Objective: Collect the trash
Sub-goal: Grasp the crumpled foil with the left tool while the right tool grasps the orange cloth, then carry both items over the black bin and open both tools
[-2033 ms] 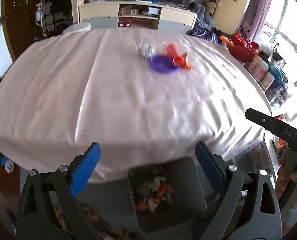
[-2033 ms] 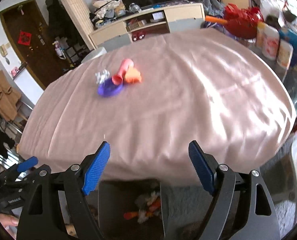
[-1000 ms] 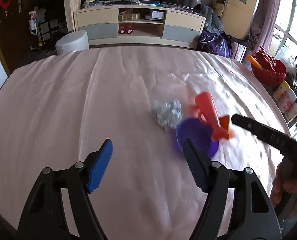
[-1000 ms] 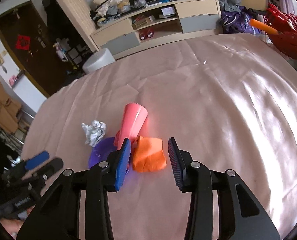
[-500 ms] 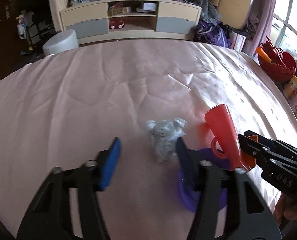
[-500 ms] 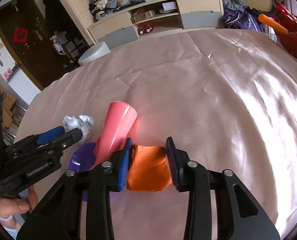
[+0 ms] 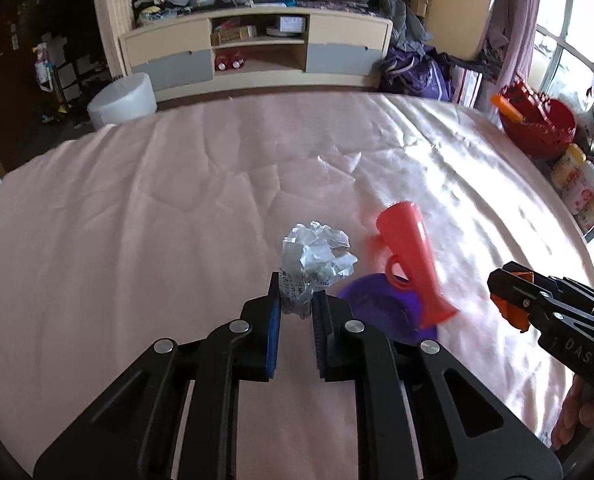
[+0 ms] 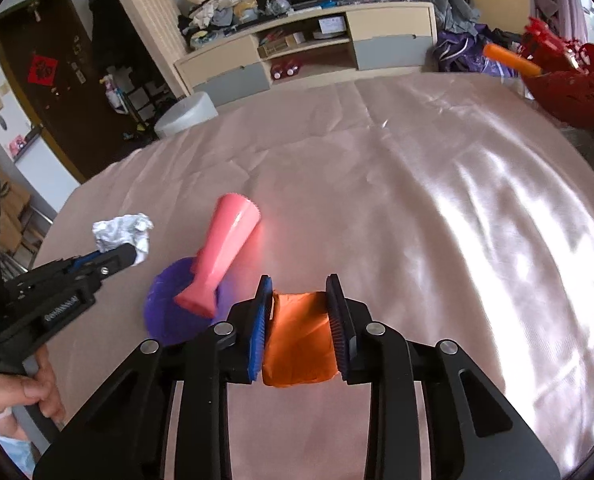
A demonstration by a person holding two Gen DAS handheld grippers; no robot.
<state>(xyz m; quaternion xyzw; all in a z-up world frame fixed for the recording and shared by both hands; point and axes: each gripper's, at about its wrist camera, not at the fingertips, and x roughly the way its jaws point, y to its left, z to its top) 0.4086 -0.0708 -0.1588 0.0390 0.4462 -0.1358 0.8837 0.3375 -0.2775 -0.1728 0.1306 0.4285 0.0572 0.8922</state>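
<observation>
Trash on pink surface [image 7: 145, 240]: one foil ball [image 7: 317, 256], left gripper [image 7: 295, 300] jaws closing on it; one orange piece [image 8: 299, 338], right gripper [image 8: 299, 312] jaws closing on it; one pink cup [image 8: 225, 248] lying mouth away, foot on one purple plate [image 8: 165, 300].

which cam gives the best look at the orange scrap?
Right wrist view: the orange scrap fills the gap between the closing right tool pads, nearly whole. The left wrist view shows only slivers of it behind that tool's tips.
</observation>
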